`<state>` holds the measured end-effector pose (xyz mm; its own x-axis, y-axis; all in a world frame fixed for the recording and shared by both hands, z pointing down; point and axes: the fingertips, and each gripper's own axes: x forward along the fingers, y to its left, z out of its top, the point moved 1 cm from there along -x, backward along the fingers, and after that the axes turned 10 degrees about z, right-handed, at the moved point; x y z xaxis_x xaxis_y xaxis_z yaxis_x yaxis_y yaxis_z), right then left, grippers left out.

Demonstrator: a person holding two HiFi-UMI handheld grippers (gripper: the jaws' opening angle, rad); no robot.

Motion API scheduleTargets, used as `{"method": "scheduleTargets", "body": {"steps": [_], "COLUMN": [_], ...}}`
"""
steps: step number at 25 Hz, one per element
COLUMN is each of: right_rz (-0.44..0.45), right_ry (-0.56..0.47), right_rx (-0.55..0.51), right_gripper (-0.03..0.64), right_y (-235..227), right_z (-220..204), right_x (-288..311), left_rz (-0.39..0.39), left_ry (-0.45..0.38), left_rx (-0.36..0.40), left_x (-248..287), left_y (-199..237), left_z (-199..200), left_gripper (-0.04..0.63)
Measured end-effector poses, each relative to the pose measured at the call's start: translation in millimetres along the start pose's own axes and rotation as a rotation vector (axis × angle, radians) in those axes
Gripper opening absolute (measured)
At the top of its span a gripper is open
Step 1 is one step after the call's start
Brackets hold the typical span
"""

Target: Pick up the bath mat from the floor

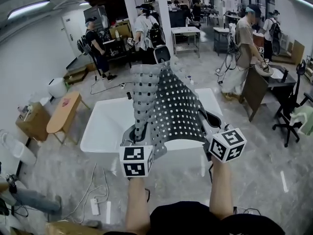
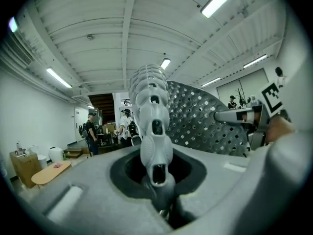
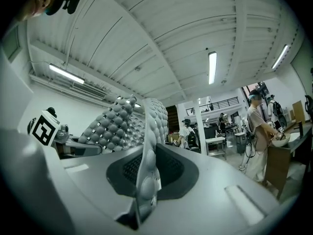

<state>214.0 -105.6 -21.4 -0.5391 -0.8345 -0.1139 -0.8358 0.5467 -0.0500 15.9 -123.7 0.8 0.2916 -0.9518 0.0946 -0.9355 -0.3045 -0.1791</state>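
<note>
The grey, perforated bath mat (image 1: pixel 172 106) is off the floor and held up in front of me, its left edge folded over into a ridged strip. My left gripper (image 1: pixel 139 134) is shut on the mat's near left corner. My right gripper (image 1: pixel 207 127) is shut on the near right corner. In the left gripper view the mat (image 2: pixel 154 126) stands up out of the shut left gripper (image 2: pixel 157 182), and the right gripper (image 2: pixel 240 115) shows beyond it. In the right gripper view the mat's bumpy edge (image 3: pixel 146 146) is pinched in the right gripper (image 3: pixel 143 202).
A white bathtub (image 1: pixel 103 125) stands under the mat. A small wooden table (image 1: pixel 63 114) and a cardboard box (image 1: pixel 33 125) stand at the left. Cables and a power strip (image 1: pixel 94 205) lie on the floor near my feet. Several people stand at the back, with an office chair (image 1: pixel 293 115) at the right.
</note>
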Motion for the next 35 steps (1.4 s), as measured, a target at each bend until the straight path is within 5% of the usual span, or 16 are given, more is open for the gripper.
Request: {"method": "scheduleTargets", "body": {"steps": [35], "right_rz": [-0.045], "right_ry": [-0.013], "right_rx": [-0.043], "right_gripper": [0.025], "right_y": [-10], "right_z": [6], "right_x": [-19], "left_rz": [-0.057], "left_ry": [-0.017], "left_rx": [-0.030], "left_x": [9], "left_y": [-33], "left_z": [10], "left_gripper": [0.054]}}
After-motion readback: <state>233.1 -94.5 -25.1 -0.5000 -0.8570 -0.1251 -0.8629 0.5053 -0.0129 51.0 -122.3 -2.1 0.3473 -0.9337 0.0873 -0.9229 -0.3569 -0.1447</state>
